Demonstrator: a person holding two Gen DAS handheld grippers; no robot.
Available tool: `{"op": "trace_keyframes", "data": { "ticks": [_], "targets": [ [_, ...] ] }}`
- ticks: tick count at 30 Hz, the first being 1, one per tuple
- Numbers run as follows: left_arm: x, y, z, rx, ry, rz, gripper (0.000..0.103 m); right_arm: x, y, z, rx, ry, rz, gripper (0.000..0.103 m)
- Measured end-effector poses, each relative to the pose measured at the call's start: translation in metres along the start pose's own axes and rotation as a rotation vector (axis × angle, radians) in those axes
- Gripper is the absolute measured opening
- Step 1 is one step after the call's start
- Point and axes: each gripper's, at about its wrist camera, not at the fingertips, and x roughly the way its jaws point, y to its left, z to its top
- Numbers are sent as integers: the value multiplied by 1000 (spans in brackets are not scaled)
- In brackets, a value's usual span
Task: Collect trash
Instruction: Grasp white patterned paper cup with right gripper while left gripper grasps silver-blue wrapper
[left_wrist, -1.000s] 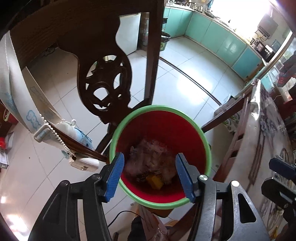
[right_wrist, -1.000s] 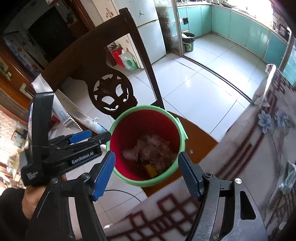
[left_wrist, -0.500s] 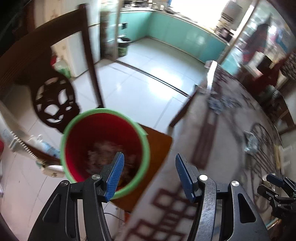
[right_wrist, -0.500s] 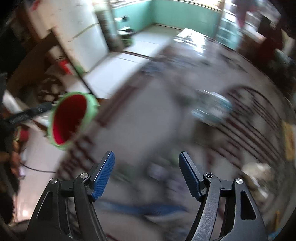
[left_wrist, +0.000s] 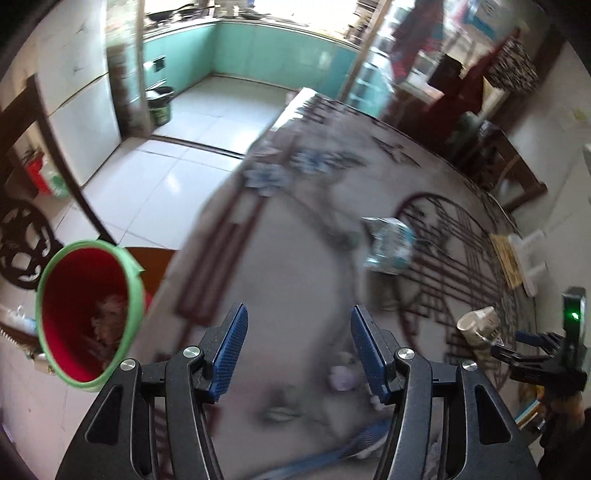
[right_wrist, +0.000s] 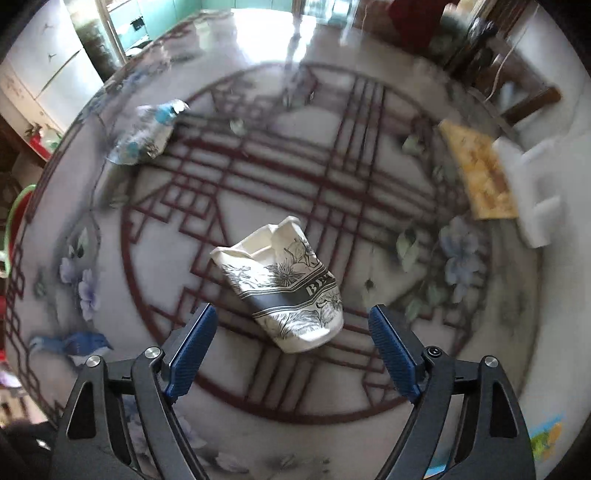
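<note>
Motion blur smears the worktop (left_wrist: 295, 280) ahead of the left jaws; the crumpled wrapper (left_wrist: 388, 243) beyond them shows no readable print. Small bits (left_wrist: 343, 376) between those jaws are too blurred to name. Far left of the right jaws, the green-rimmed bin (right_wrist: 14, 225) is mostly hidden behind the worktop's edge.

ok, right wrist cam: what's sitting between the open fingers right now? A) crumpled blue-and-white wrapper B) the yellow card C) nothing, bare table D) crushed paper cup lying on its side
D. The crushed paper cup with the dark floral print lies on its side on the table, centred ahead of the open right gripper, not yet gripped; the crumpled wrapper sits far off to the upper left.
</note>
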Motion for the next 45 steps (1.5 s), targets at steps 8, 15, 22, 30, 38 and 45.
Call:
{"op": "trace_keyframes", "data": {
  "ticks": [8,15,22,30,38,45],
  "targets": [
    [33,-67,4,77,57,-15,57,18,-13,0,7,-3,89,84],
    [74,-100,26,99,109,-16,57,19,-22,-3,90,-36,196,58],
    [141,-136,56,166,147,41,57,-8,-24,-8,178,-120,181,56],
    [183,-146,75,176,158,86,57,-16,-24,-4,186,-140,184,56],
    [193,-146,84,161,152,50,36,-14,-19,0,179,-137,196,56],
    [172,-144,77,179,117,32,21,-21,-16,0,175,-152,203,56]
  ]
}}
